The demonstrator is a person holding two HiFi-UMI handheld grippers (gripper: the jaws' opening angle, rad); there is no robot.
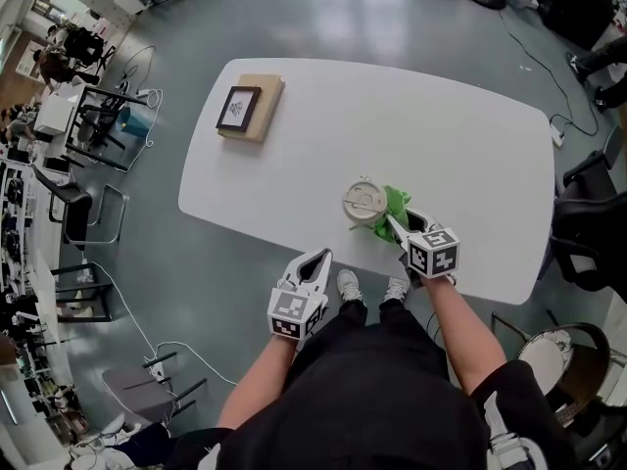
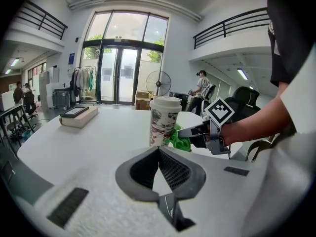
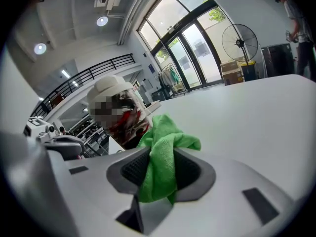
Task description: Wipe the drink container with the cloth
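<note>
Head view: drink container [image 1: 364, 201] upright near the table [image 1: 470, 145] front edge, cloth [image 1: 395, 207] touching its side.
Left gripper view: left gripper [image 2: 159, 151] jaws pressed together, empty.
Right gripper view: right gripper [image 3: 159, 152] pinching the cloth.
Risk: the unbraced container may tip under a sideways wipe.

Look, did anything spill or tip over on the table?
No, nothing stands out. The cup stands upright with its lid on, and the table around it shows no spill. The right gripper holds the green cloth at the cup's side. The book lies flat at the far corner.
</note>
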